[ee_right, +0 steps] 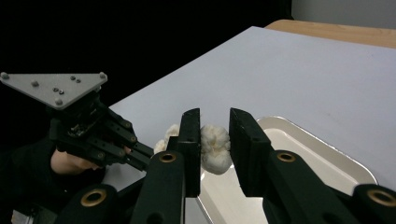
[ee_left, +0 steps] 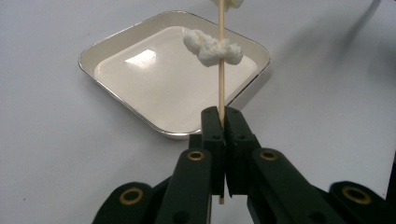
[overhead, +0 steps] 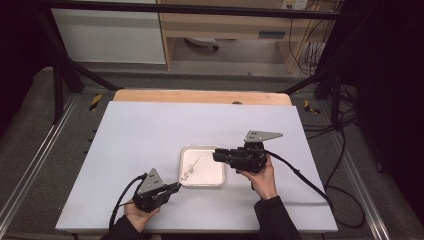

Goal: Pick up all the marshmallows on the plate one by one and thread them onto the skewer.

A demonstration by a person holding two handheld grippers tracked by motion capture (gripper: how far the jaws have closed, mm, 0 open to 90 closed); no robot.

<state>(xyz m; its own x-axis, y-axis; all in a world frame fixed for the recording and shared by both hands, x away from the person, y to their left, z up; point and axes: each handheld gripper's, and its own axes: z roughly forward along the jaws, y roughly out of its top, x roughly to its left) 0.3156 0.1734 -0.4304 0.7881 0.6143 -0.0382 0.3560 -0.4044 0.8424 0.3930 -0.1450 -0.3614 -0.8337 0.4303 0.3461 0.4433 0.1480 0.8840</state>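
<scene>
My left gripper (overhead: 176, 186) rests near the table's front edge, just left of the tray, and is shut on the lower end of a thin wooden skewer (ee_left: 221, 79). The skewer (overhead: 192, 166) slants up over the white tray (overhead: 207, 175). A white lumpy piece (ee_left: 212, 46) is threaded on it, and a second one (ee_left: 226, 3) sits higher, cut off by the frame. My right gripper (overhead: 216, 156) hovers over the tray's right side, pointing left. Its jaws (ee_right: 215, 115) grip another white lumpy piece (ee_right: 215, 148), held above the tray (ee_right: 327, 154).
The tray (ee_left: 140, 88) lies on a pale sheet covering the table (overhead: 150, 135), whose wooden far edge (overhead: 200, 96) shows. Each gripper trails a black cable (overhead: 305, 180). In the right gripper view the left gripper (ee_right: 93, 130) sits close by, beyond the held piece.
</scene>
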